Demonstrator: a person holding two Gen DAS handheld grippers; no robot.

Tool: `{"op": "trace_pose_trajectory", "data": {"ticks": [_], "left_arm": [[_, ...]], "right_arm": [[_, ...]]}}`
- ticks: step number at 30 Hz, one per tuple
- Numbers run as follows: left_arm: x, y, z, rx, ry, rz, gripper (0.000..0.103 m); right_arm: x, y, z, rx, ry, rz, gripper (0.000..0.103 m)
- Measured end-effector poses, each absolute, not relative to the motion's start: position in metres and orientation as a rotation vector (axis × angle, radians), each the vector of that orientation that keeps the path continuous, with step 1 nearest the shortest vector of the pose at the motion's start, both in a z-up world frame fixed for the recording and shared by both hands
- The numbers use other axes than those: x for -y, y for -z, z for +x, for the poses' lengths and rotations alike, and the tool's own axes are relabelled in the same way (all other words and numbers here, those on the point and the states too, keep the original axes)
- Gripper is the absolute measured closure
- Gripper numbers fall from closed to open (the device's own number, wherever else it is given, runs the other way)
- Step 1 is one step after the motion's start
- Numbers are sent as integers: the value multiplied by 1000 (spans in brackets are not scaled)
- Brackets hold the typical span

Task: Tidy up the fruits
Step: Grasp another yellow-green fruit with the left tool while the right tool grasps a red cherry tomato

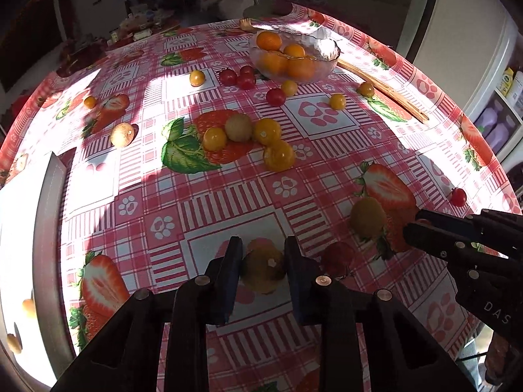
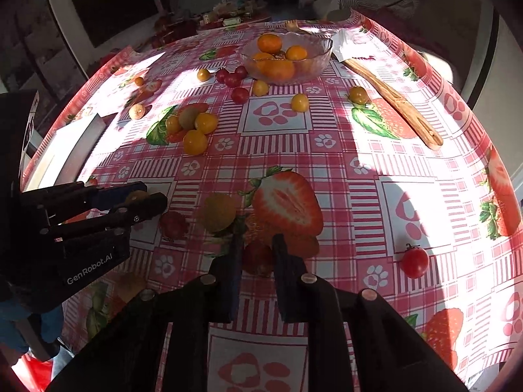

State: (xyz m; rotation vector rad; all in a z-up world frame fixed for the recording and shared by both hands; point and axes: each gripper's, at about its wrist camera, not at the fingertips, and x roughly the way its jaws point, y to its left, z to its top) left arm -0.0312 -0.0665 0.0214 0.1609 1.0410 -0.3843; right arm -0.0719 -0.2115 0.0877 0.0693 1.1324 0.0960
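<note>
My left gripper [image 1: 263, 254] is shut on a yellow round fruit [image 1: 263, 269] just above the tablecloth; it also shows in the right wrist view [image 2: 148, 196]. My right gripper [image 2: 256, 250] is shut on a red cherry tomato [image 2: 256, 258] in shadow; it also shows in the left wrist view [image 1: 413, 222]. A glass bowl [image 1: 323, 49] of oranges stands at the far side. Yellow and red small fruits lie scattered before it. A yellow fruit [image 2: 218, 212] and a red tomato [image 2: 173, 225] lie between the grippers.
A wooden spatula [image 2: 397, 104] lies right of the bowl [image 2: 318, 49]. A white board [image 1: 23, 228] with small fruits sits at the left edge. A lone red tomato [image 2: 414, 261] lies at the right. The table edge curves close on the right.
</note>
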Motion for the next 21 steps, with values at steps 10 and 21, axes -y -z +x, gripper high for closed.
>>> {"op": "trace_pose_trajectory", "data": {"ticks": [10,21], "left_arm": [[27,-42,-54,-1000,327,88,75],[-23,-67,-72,-940,260,9,75]], "right_arm": [[214,-99,-75,-1130,-113,129,83],[182,-113,-73,-1133,-174,115,83]]}}
